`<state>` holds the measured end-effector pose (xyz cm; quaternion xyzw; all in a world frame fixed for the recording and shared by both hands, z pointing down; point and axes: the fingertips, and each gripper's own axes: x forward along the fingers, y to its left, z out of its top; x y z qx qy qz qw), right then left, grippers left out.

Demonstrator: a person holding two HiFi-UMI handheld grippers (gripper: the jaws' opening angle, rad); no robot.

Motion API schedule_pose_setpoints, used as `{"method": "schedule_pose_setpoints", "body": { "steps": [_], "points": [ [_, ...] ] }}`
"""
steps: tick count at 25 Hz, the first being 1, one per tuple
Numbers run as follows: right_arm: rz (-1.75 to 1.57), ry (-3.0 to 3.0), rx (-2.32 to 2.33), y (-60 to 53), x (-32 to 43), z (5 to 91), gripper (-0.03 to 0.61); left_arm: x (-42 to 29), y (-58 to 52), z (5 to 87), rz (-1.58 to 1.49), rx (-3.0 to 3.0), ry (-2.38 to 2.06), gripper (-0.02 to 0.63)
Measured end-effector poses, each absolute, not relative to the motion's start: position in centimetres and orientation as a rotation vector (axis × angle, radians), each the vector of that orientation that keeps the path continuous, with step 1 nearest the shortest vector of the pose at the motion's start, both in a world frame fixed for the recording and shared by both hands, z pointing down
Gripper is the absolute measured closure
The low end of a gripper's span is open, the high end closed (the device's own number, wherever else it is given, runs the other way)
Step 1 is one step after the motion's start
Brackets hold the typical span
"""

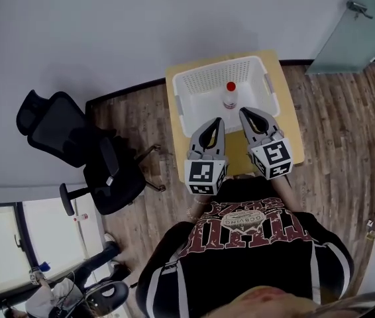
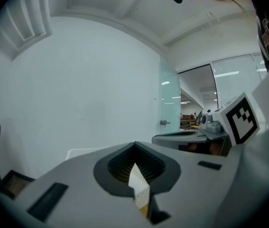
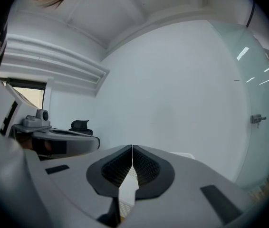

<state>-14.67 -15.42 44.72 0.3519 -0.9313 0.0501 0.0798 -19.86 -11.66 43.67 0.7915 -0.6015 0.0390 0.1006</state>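
A person in a dark shirt (image 1: 254,244) is standing at a small wooden table (image 1: 292,132) and is holding one gripper in each hand. The left gripper (image 1: 218,122) is hanging over the near edge of a white basket (image 1: 194,78) that is sitting on the table. Its two fingers are pressing together at the tips, and nothing is sitting between them. In the left gripper view a bit of the white basket is showing through the small gap lower down, behind the closed tips. The right gripper (image 1: 245,112) is hanging just beside the left one, a little farther out over the basket. Its fingers are touching each other too, and they are holding nothing. Both grippers are pointing away from the person, toward the far wall. A black and white cube (image 1: 205,175) is sitting on the near end of the left gripper, and another cube (image 1: 271,158) is sitting on the near end of the right one. A small clear bottle (image 1: 230,95) with a red cap is standing upright inside the basket, near the middle. The bottle is sitting between the two gripper tips and a bit farther away, and neither gripper is touching it. A black office chair (image 1: 75,144) is standing on the wooden floor (image 1: 346,144) to the left of the table, well apart from it. A glass door (image 1: 360,25) is showing at the far right.
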Motion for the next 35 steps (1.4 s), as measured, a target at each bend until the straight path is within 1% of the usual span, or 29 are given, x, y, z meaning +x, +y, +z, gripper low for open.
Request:
{"method": "schedule_pose_setpoints", "body": {
  "steps": [8,16,19,21,31,35],
  "points": [
    [0.202,-2.765,0.943,-18.7,-15.1,46.1,0.560,-19.3,-12.6,43.6,0.106,2.275,-1.828,0.586],
    [0.209,-2.709,0.861,-22.7,-16.0,48.5,0.555,-20.2,-12.2,43.8,0.103,2.194,-1.911,0.587],
    [0.215,-2.674,0.815,-24.0,-16.7,49.8,0.500,-20.9,-12.0,43.9,0.102,2.162,-1.939,0.586],
    [0.217,-2.651,0.787,-24.5,-17.3,50.5,0.480,-21.4,-11.9,44.0,0.104,2.140,-1.957,0.586],
    [0.241,-2.566,0.719,-26.6,-18.7,53.8,0.431,-23.0,-11.5,44.7,0.118,2.066,-2.008,0.586],
    [0.276,-2.544,0.704,-26.9,-19.2,54.6,0.422,-23.7,-11.2,44.8,0.114,2.042,-2.026,0.586]
  ]
}}
